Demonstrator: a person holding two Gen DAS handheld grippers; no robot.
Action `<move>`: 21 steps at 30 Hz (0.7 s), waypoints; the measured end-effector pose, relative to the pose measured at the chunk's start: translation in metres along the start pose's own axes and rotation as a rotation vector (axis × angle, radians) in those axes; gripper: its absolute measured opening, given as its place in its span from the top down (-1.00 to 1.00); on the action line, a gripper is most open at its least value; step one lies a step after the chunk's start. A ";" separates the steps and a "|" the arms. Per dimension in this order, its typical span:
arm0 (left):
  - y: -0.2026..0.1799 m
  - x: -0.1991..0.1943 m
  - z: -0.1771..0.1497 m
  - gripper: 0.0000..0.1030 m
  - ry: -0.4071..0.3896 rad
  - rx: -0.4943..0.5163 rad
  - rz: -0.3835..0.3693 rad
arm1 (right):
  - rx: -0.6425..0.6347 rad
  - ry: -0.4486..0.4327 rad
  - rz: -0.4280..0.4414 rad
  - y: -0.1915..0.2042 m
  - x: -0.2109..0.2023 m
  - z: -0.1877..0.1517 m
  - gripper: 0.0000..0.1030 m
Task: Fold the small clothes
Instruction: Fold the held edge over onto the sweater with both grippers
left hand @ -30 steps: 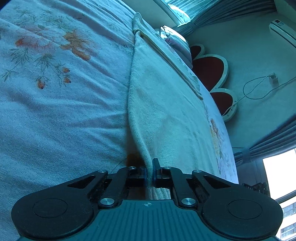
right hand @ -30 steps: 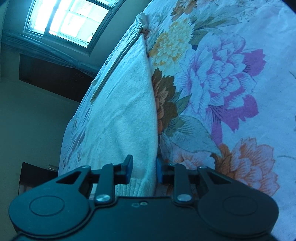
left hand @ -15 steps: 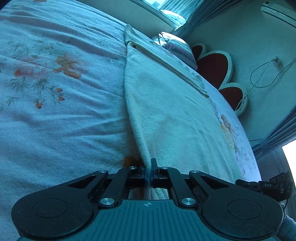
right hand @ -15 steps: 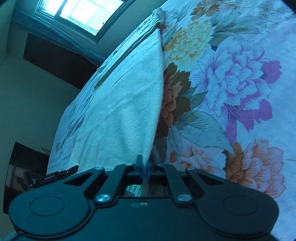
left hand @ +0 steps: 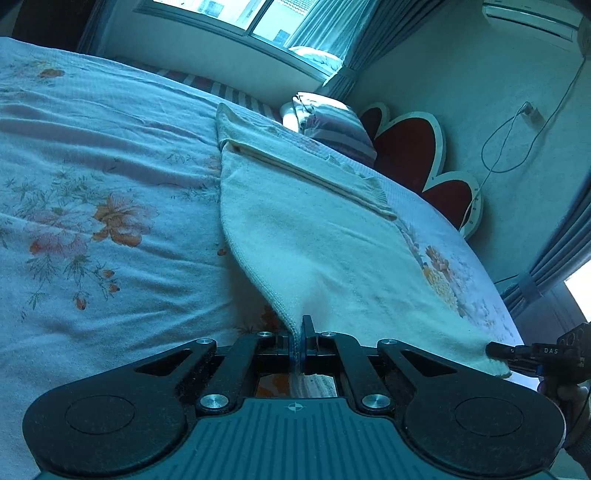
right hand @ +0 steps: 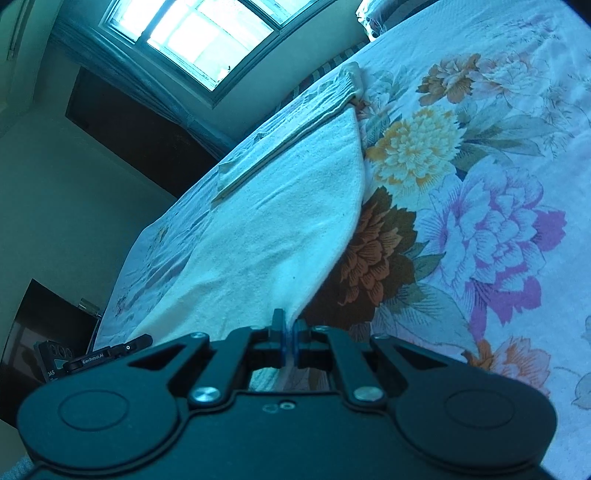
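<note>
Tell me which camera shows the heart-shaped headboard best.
The left wrist view. The red, white-edged headboard stands plainly against the wall beyond the striped pillow. The right wrist view misses it: only a pillow corner shows at the top edge, past the cream cloth and floral sheet.

A cream, towel-like knit garment (left hand: 317,236) is spread lengthwise over a floral bedsheet (left hand: 92,177), its far end lying flat with a folded band across it, while its two near corners are raised off the sheet and stretched taut between them.
</note>
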State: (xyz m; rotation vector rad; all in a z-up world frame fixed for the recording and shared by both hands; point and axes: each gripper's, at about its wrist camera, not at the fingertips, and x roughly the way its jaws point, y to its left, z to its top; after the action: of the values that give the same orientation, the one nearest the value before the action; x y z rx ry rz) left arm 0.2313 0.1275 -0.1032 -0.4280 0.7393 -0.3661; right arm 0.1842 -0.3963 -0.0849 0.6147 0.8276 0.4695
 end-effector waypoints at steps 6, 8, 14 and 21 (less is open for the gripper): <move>-0.004 0.001 0.026 0.95 -0.043 0.020 -0.004 | -0.043 -0.056 0.024 0.018 -0.007 0.025 0.90; -0.008 0.005 0.037 0.95 -0.057 0.031 0.001 | -0.060 -0.068 0.035 0.023 -0.007 0.038 0.90; -0.012 0.021 0.074 0.95 -0.081 0.044 0.023 | -0.124 -0.074 0.061 0.035 0.008 0.084 0.90; -0.011 0.051 0.121 0.95 -0.112 0.056 0.021 | -0.166 -0.078 0.061 0.037 0.034 0.131 0.90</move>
State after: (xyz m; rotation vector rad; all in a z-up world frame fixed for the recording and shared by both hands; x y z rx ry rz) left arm 0.3502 0.1235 -0.0468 -0.3846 0.6225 -0.3390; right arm 0.3028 -0.3905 -0.0097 0.5022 0.6900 0.5607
